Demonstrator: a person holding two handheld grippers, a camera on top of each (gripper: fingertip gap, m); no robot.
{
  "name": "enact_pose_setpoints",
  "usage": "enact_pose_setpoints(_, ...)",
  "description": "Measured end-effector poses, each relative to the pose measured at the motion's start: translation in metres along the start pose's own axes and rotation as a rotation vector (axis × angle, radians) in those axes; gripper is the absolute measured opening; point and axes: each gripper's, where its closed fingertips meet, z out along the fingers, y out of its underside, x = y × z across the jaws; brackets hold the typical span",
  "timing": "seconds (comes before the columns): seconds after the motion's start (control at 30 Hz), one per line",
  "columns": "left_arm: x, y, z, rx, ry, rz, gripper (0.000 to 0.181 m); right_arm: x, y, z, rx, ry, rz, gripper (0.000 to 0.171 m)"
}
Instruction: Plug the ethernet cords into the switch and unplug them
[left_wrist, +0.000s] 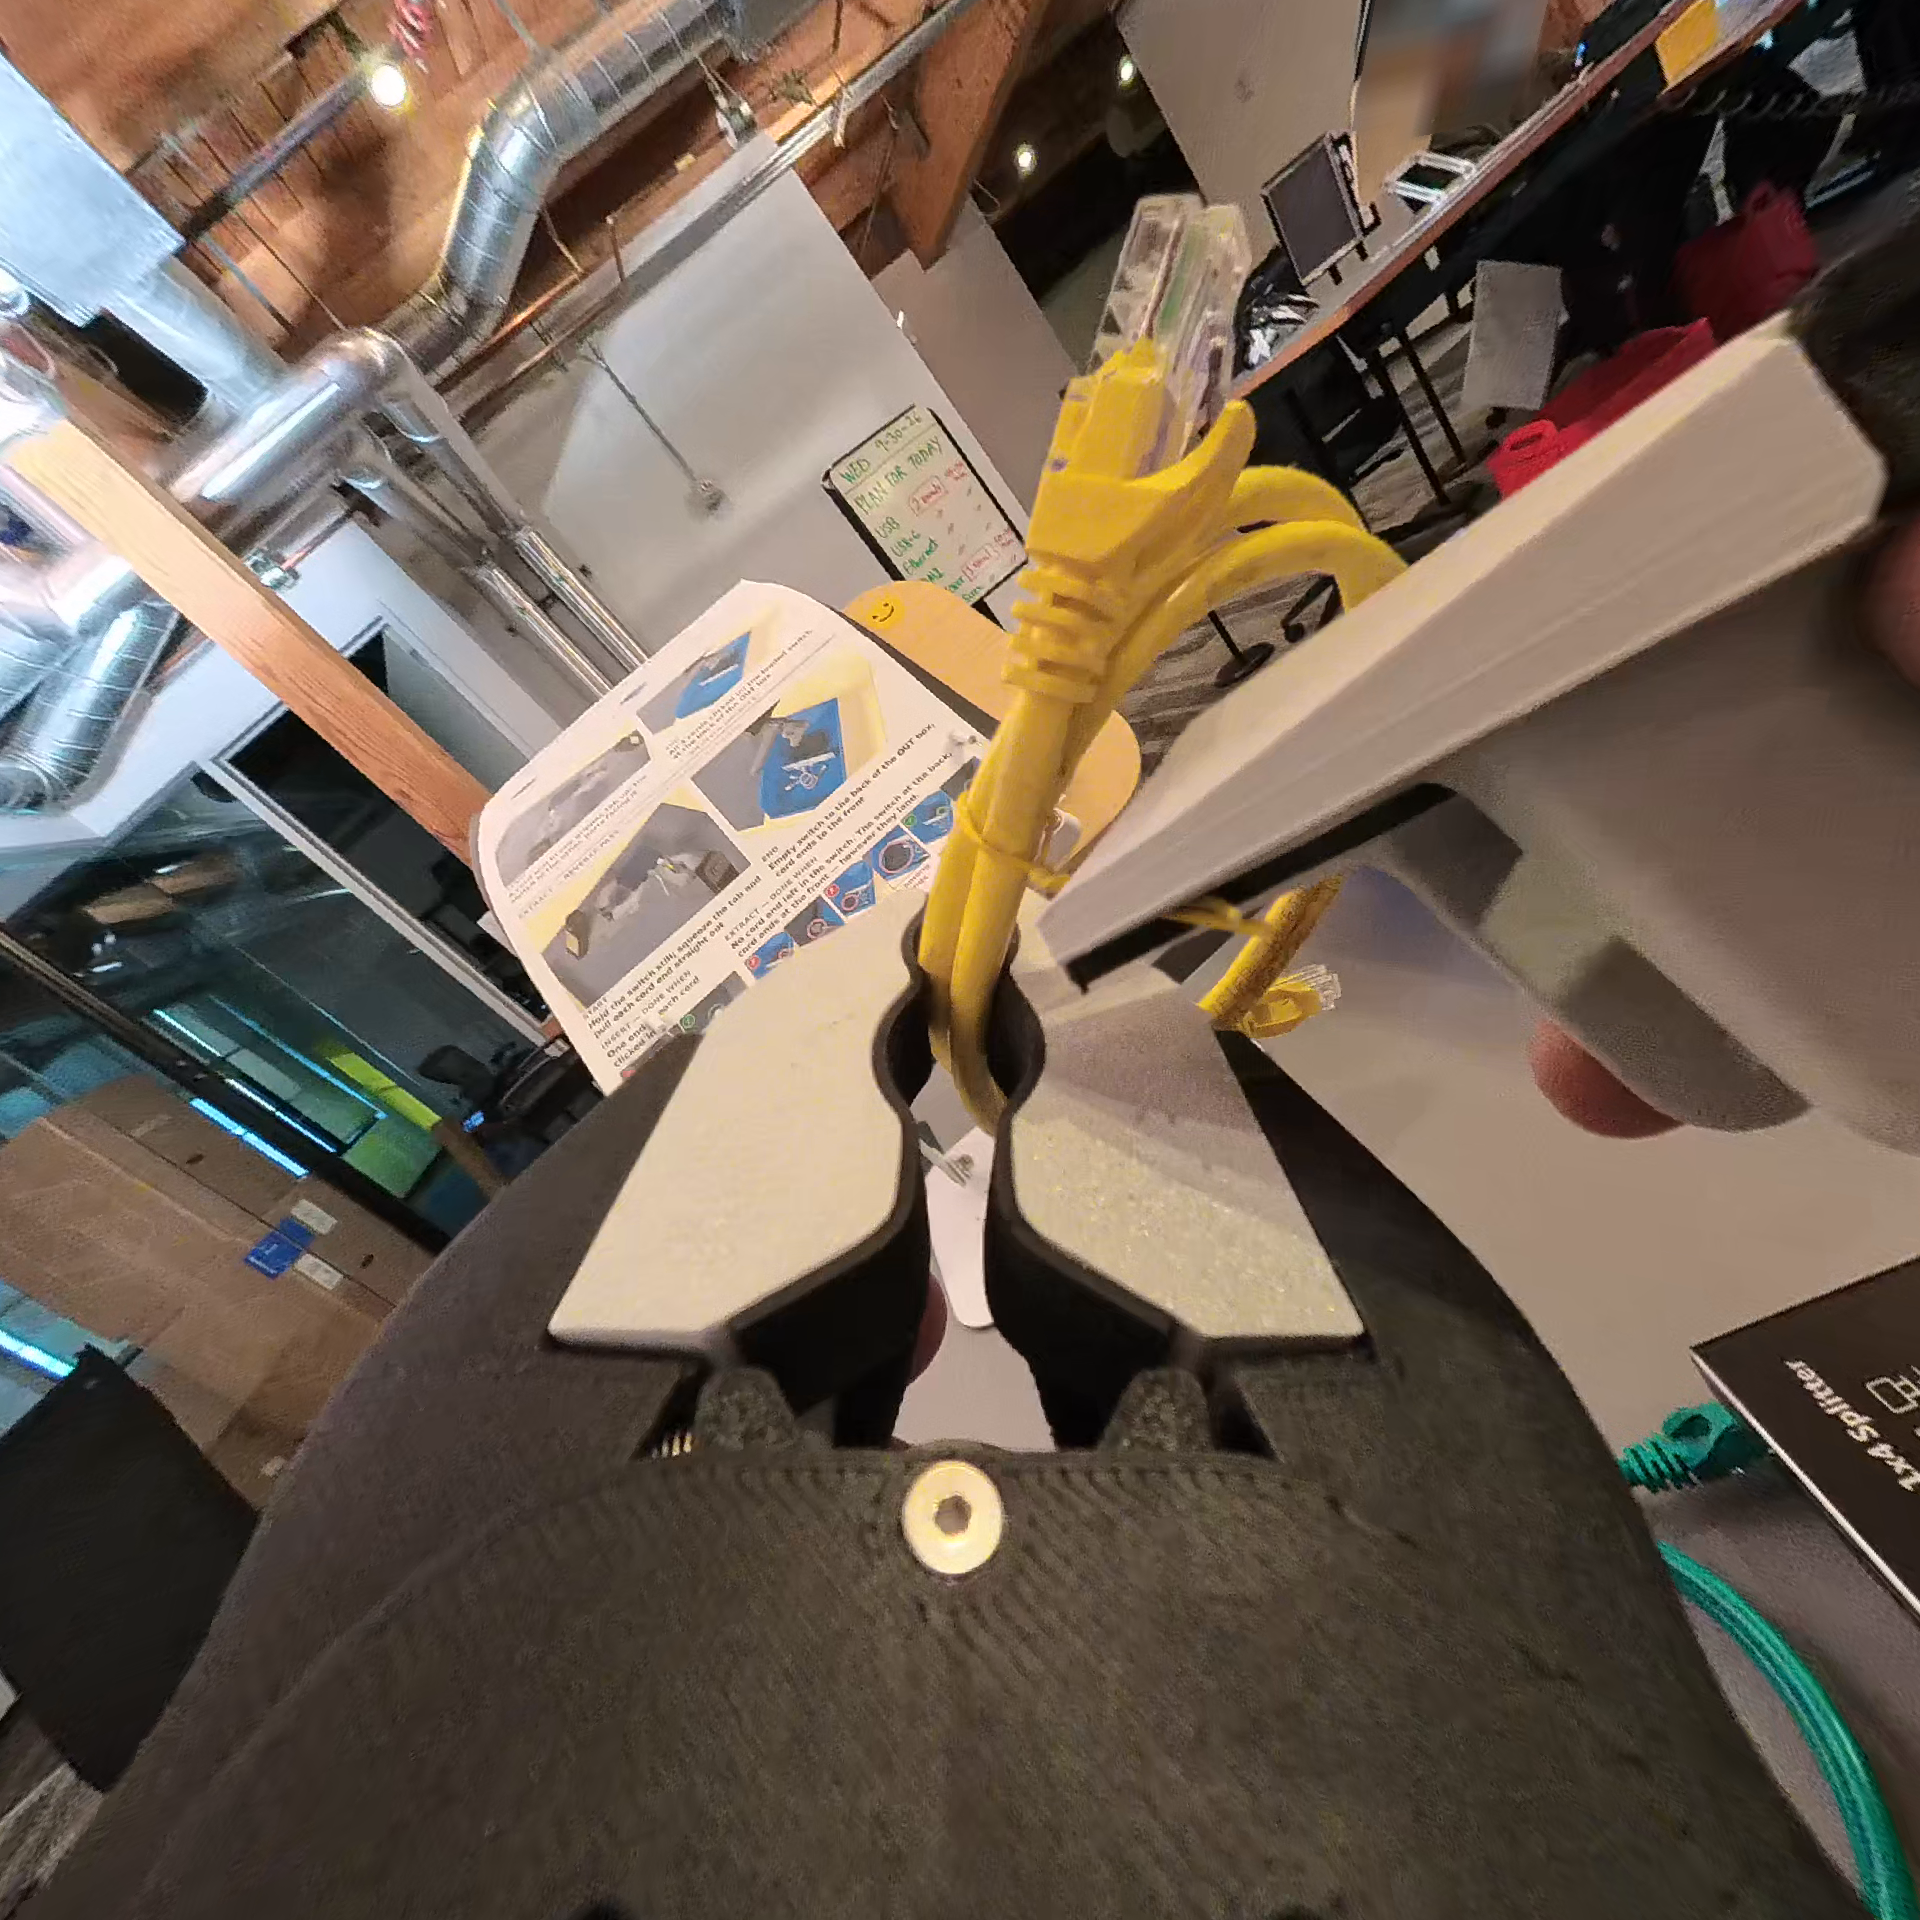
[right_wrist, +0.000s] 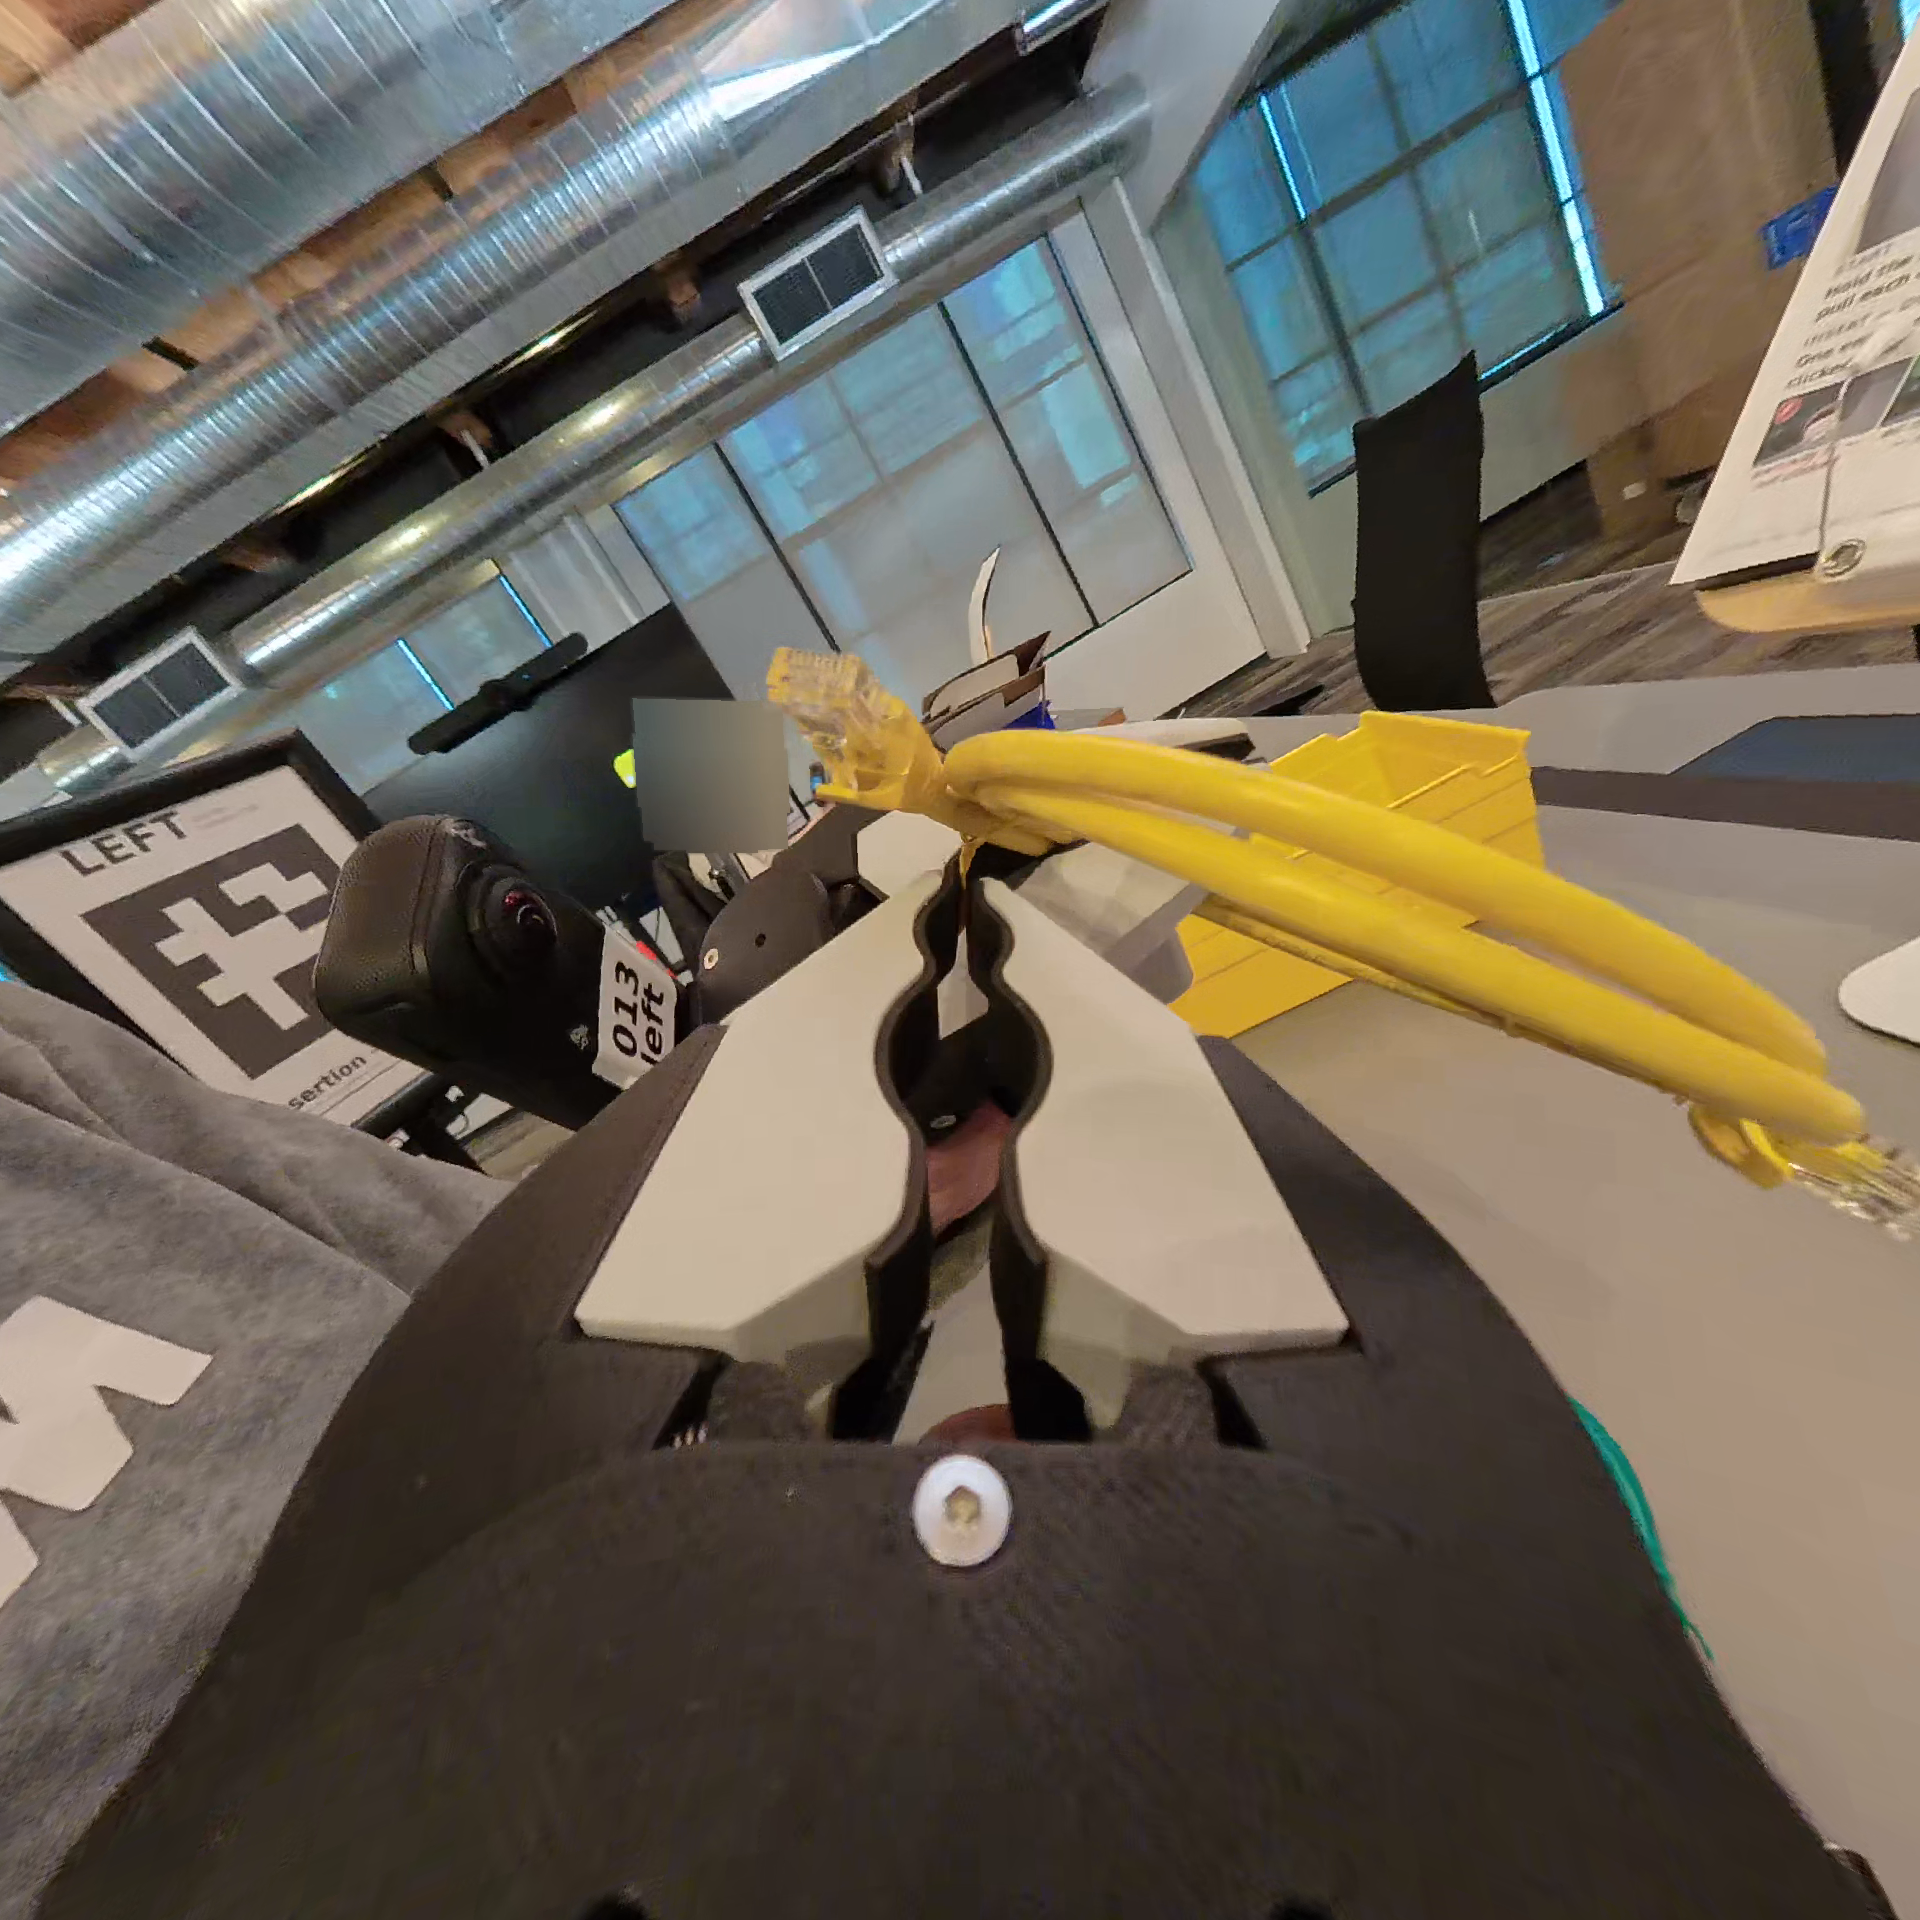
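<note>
Your yellow cord (left_wrist: 997, 790) is bundled, its clear plug (left_wrist: 1179, 312) at 1 o'clock. Your left gripper (left_wrist: 961, 997) pinches the cord; your right gripper (right_wrist: 961, 914) pinches its tie.

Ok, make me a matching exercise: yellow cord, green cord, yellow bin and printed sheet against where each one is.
Things:
1. yellow cord
2. green cord
3. yellow bin
4. printed sheet

Places:
A. lying on the grey table beside a black box
B. standing propped up beyond the grippers
C. clamped in the left gripper
D. on the table behind the bundled cord

Pairs: 1-C, 2-A, 3-D, 4-B
</note>
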Motion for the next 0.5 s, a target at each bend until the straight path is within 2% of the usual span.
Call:
enact_pose_setpoints(0.1, 0.001, 0.002, 0.001, -0.016, 0.014, -0.002, 0.005, 0.002, -0.001, 0.000, 0.002, 0.040, -0.080, 0.000)
enact_pose_setpoints(0.17, 0.001, 0.005, 0.002, -0.039, 0.028, 0.008, 0.006, 0.006, -0.002, -0.001, -0.021, 0.127, -0.246, 0.000)
enact_pose_setpoints(0.23, 0.006, 0.009, 0.003, -0.087, 0.085, -0.002, 0.006, 0.012, -0.002, -0.002, -0.108, 0.280, -0.572, 0.000)
enact_pose_setpoints(0.3, 0.012, 0.014, 0.003, -0.151, 0.155, -0.006, 0.005, 0.018, -0.004, -0.006, -0.249, 0.456, -1.023, 0.000)
enact_pose_setpoints(0.37, 0.023, 0.022, 0.001, -0.238, 0.275, -0.035, 0.006, 0.024, -0.005, -0.012, -0.443, 0.627, -1.640, 0.000)
enact_pose_setpoints(0.4, 0.030, 0.025, -0.001, -0.276, 0.348, -0.075, 0.006, 0.025, -0.003, -0.013, -0.534, 0.660, -1.901, 0.000)
enact_pose_setpoints(0.5, 0.053, 0.035, -0.008, -0.367, 0.546, -0.257, 0.006, 0.032, 0.002, -0.017, -0.634, 0.601, -2.048, 0.000)
